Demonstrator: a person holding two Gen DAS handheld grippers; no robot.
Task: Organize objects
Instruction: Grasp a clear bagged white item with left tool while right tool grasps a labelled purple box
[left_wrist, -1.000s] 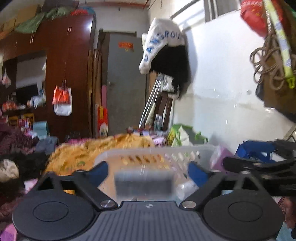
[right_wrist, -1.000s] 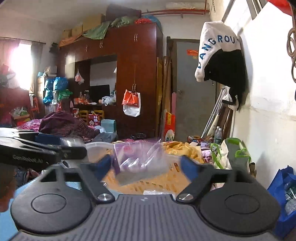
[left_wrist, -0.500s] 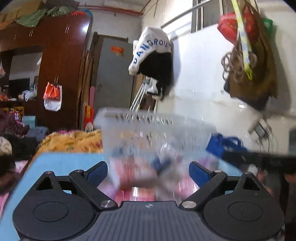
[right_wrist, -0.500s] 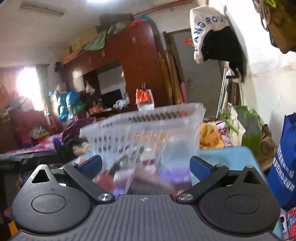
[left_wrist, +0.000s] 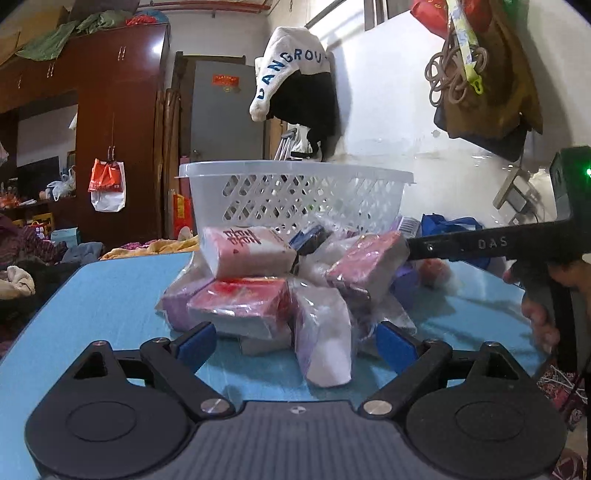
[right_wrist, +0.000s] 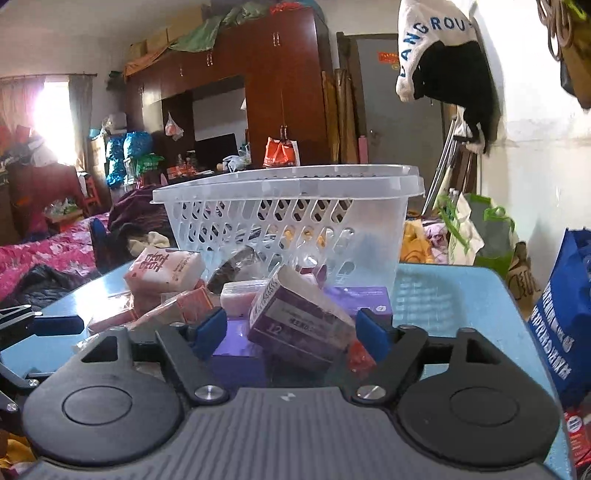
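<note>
Here, from the left wrist, the left gripper (left_wrist: 291, 341) sits low, jaws wide and empty, facing crinkly plastic-wrapped packets (left_wrist: 280, 280) heaped on the smooth blue table (left_wrist: 74, 317) before the latticed white basket (left_wrist: 295, 195). From the right wrist, the right gripper (right_wrist: 291, 332) gapes around a purple box (right_wrist: 299, 317), apparently unclamped.

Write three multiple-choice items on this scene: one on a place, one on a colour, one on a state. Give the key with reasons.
1. Where is the white basket?
A. behind the packet pile
B. on the floor
C. held in tongs

2. What colour is the tabletop?
A. red
B. blue
C. white

3. How are the left tongs?
A. shut on a packet
B. open, holding nothing
C. out of view

Key: 1 A, the packet pile lies in front of it; 2 B, bare blue surface shows around the pile; 3 B, the blue fingers stand apart near the pile.
</note>
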